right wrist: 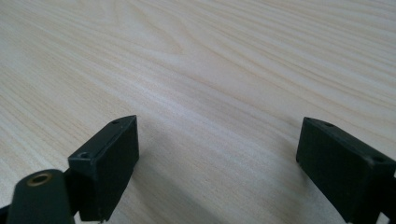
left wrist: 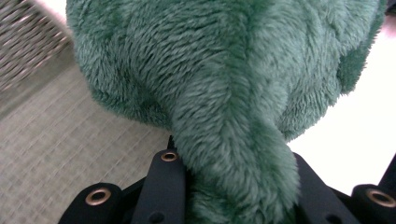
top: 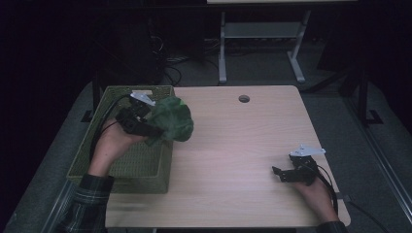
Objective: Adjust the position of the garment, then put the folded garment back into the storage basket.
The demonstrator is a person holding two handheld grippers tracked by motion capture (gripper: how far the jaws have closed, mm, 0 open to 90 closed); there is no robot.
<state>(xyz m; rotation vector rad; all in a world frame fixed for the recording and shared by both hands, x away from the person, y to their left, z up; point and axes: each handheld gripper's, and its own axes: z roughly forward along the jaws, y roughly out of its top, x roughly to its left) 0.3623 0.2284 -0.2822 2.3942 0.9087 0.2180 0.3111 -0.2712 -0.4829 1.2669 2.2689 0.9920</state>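
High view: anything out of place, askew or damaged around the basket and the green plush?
Nothing stands out. The left gripper is shut on the green plush toy, holding it above the right edge of the woven basket, which sits square on the table. The right gripper rests open on bare wood. No spills or damage.

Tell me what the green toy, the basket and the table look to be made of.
Green toy: plush fabric, matte; long soft fibres show close up in the left gripper view.
Basket: woven, olive-green, matte; the weave pattern is visible, though whether fibre or plastic is unclear.
Table: light wood or wood-look laminate, smooth; grain lines run across it.
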